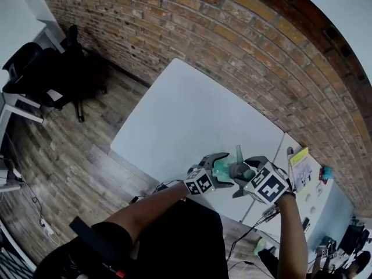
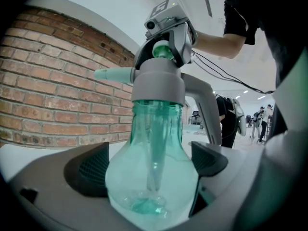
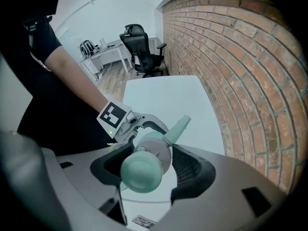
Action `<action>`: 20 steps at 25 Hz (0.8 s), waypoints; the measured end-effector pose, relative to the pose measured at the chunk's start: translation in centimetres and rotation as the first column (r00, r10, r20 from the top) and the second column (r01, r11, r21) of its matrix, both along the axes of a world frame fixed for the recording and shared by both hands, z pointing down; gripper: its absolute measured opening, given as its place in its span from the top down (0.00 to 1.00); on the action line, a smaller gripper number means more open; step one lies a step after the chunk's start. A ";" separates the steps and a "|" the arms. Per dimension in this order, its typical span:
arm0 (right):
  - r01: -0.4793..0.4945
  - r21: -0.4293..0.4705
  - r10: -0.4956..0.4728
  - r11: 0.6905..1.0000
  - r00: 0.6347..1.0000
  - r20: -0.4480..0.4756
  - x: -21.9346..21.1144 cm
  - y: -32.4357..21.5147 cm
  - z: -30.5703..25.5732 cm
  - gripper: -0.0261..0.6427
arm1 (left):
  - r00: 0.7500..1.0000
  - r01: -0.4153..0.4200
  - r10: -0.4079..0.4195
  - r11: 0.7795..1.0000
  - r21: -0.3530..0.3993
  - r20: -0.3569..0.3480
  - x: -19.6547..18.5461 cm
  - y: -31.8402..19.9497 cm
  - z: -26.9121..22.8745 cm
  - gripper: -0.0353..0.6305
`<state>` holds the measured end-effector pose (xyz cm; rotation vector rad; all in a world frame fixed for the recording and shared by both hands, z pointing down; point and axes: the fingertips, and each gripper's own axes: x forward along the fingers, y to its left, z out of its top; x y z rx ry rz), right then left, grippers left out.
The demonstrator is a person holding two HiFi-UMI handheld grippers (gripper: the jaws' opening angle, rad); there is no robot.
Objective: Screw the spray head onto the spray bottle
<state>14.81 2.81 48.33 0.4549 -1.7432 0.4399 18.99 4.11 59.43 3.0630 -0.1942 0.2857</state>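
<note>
Contact on both sides: my left hand-held gripper (image 2: 151, 165) has its jaws pressed against the round belly of the teal spray bottle (image 2: 151, 186), which stands upright in the left gripper view. My right hand-held gripper (image 3: 149, 165) is clamped around the grey spray head (image 3: 155, 150). Its green pump knob (image 3: 141, 173) faces the camera, and the nozzle (image 3: 177, 128) points off toward the brick wall (image 3: 240, 81). The head sits on the bottle's neck (image 2: 156, 112); I cannot tell how far it is threaded. Both are held in the air above the white bench (image 1: 186, 109), near its front edge.
</note>
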 end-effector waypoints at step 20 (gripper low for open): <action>0.658 0.054 -0.648 0.751 0.751 -0.132 -1.1 2.6 -2.0 0.56 | 1.000 0.016 -0.016 1.000 -0.011 0.005 0.5 -0.1 0.1 0.18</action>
